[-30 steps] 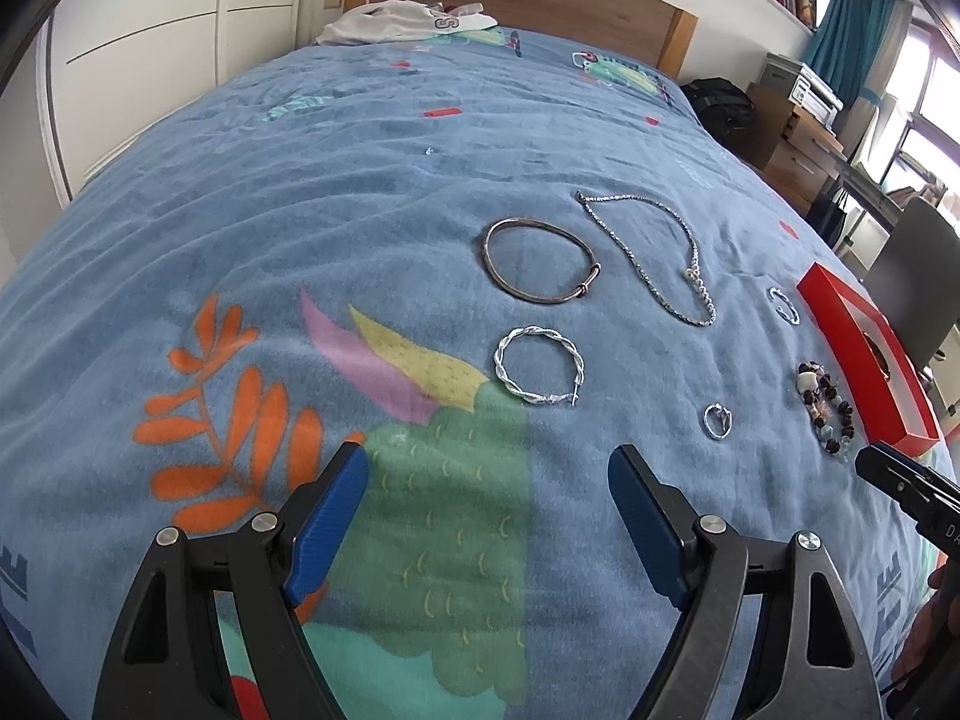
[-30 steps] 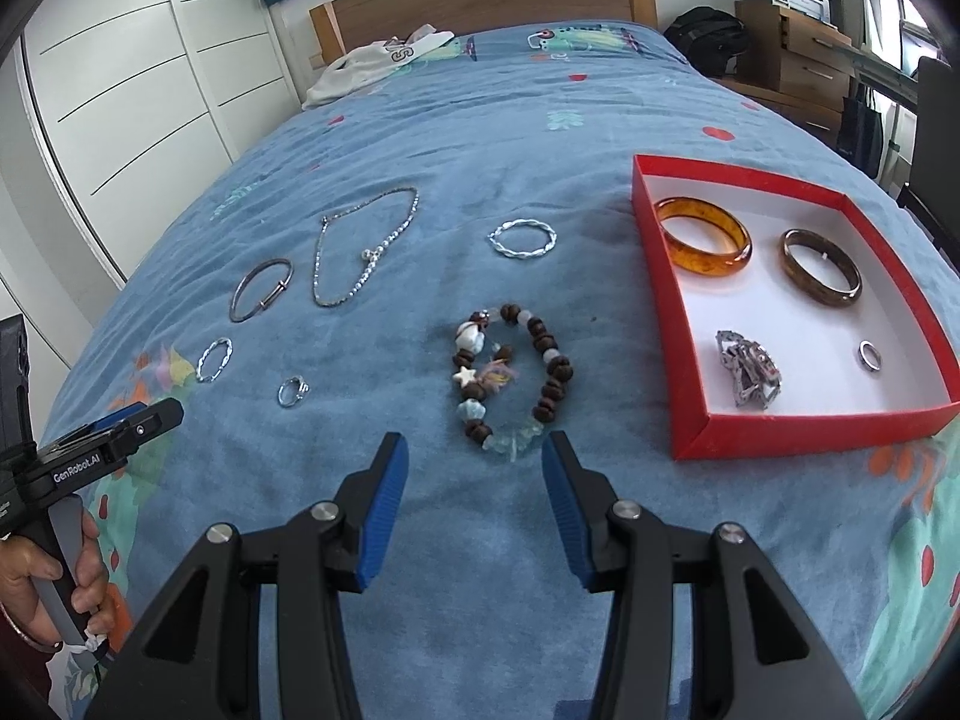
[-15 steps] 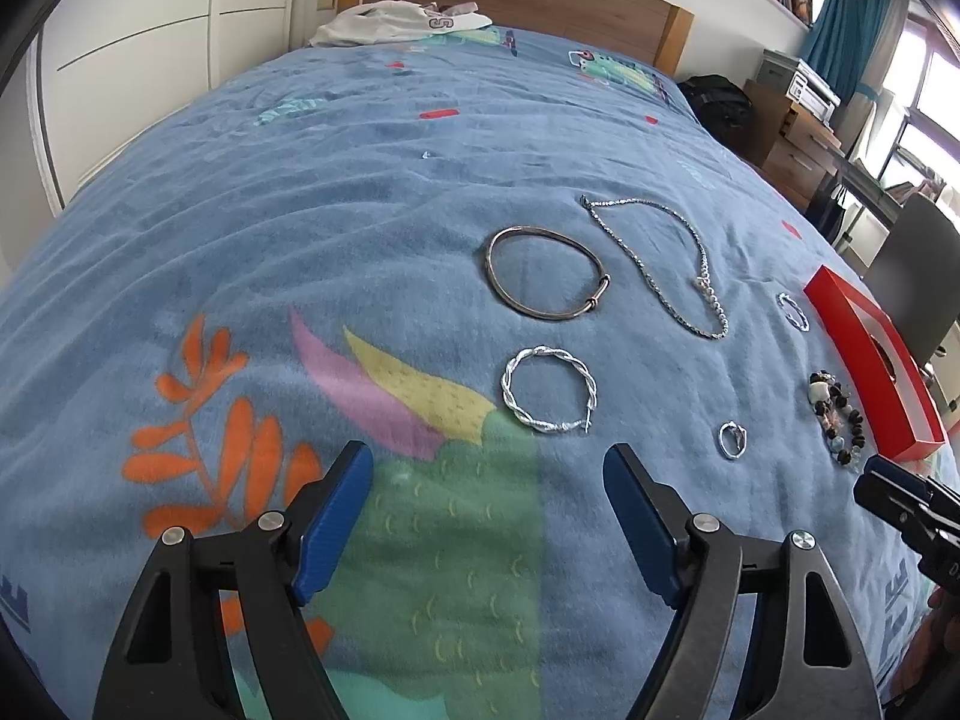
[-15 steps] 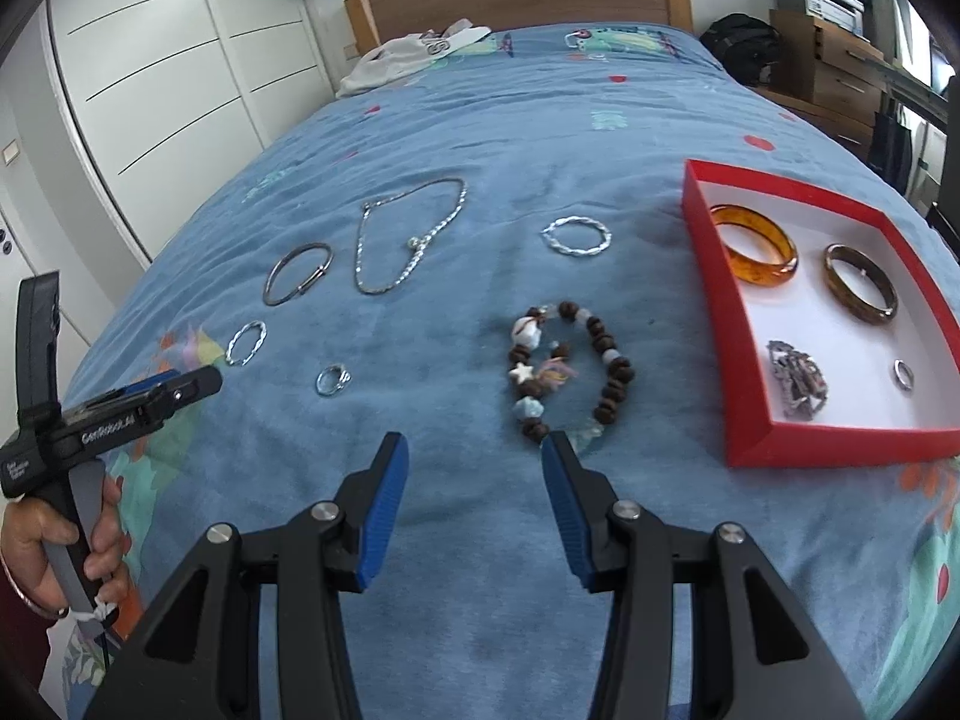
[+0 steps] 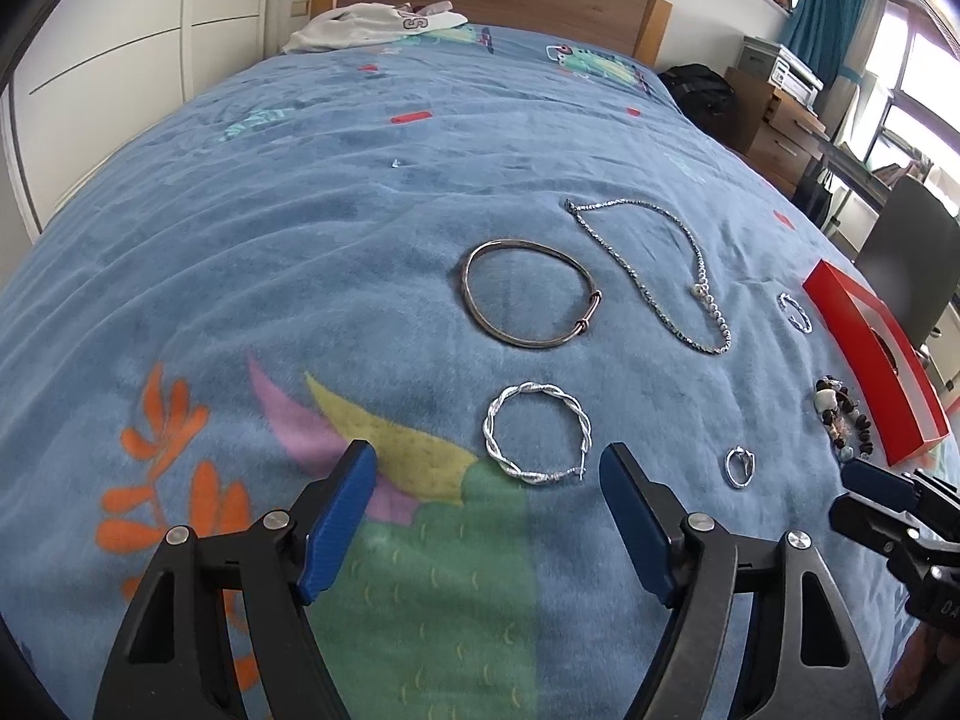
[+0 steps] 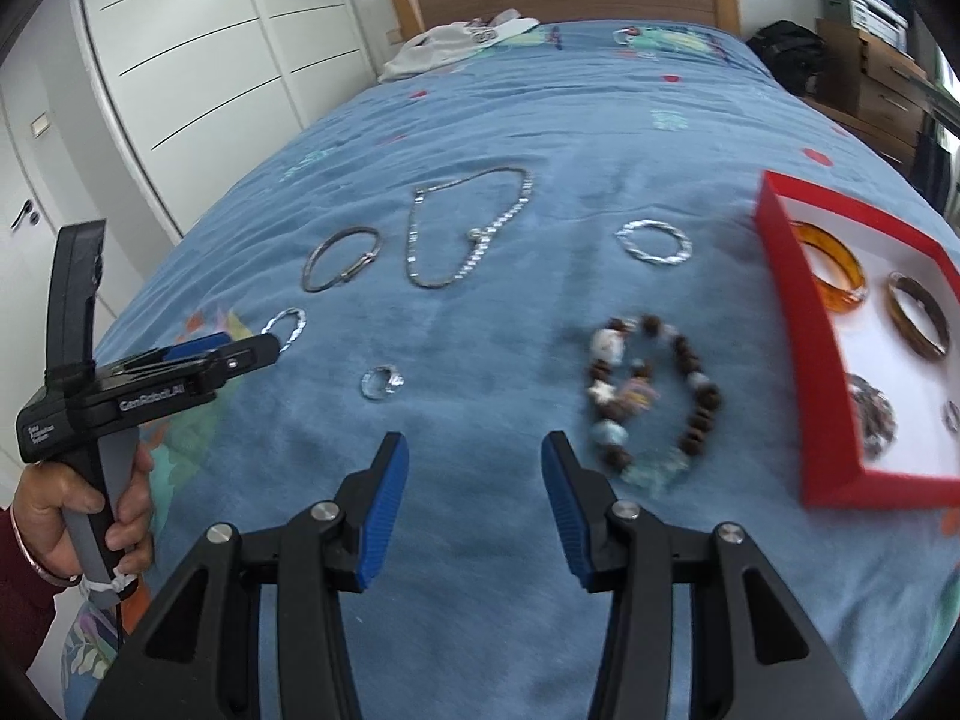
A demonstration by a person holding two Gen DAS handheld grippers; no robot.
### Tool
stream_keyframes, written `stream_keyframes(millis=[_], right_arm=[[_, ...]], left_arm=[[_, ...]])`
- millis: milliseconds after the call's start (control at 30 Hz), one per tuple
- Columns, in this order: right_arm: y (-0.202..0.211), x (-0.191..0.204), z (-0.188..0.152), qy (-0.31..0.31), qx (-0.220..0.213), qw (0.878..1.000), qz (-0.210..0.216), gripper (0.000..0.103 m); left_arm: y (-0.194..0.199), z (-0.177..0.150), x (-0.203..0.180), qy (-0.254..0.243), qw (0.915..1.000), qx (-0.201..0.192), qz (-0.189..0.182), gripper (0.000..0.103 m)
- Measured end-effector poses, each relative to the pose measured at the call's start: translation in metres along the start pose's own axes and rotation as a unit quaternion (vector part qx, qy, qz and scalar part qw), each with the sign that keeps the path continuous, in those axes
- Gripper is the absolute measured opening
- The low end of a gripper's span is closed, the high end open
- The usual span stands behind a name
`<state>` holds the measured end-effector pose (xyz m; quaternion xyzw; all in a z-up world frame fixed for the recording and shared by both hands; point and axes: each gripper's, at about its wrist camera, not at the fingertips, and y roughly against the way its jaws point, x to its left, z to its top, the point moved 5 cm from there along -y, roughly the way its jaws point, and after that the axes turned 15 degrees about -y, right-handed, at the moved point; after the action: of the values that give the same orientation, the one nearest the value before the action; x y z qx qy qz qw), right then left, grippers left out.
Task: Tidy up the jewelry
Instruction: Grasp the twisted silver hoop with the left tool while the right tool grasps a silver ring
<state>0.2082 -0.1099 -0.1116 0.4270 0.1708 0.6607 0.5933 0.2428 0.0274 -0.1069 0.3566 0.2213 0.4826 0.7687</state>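
Left wrist view: left claw (image 5: 487,468) is seen spread wide with its jaws closing, nothing gripped; the twisted silver bangle (image 5: 537,433) lies on the bed (image 5: 300,252) just ahead, between the blue pads. Beyond it a plain bangle (image 5: 531,303) and a chain necklace (image 5: 654,273) are laid flat. A small ring (image 5: 739,467) is seen to the right, the beaded bracelet (image 5: 840,417) beside the red tray (image 5: 870,360). A second twisted hoop (image 5: 795,312) lies near the tray's far end.

Right wrist view: right claw (image 6: 474,489) is held half open and empty over bare blanket, the beaded bracelet (image 6: 654,396) just right of it. The red tray (image 6: 798,324) is seen with an amber bangle (image 6: 831,273), a brown bangle (image 6: 918,315), a crumpled silver piece (image 6: 873,417) inside. Left claw (image 6: 240,351) is seen at left, held by a hand (image 6: 90,510).
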Motion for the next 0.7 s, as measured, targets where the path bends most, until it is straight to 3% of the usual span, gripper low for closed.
stream_keyframes(millis=[267, 700], right_arm=[[-0.028, 0.028, 0.005, 0.037, 0.016, 0.999, 0.030, 0.043], [-0.061, 0.038, 0.006, 0.055, 0.036, 0.998, 0.025, 0.023]], left_arm=[[-0.012, 0.006, 0.001, -0.010, 0.9998, 0.004, -0.017, 0.069], [-0.019, 0.005, -0.001, -0.026, 0.9995, 0.004, -0.018, 0.058]])
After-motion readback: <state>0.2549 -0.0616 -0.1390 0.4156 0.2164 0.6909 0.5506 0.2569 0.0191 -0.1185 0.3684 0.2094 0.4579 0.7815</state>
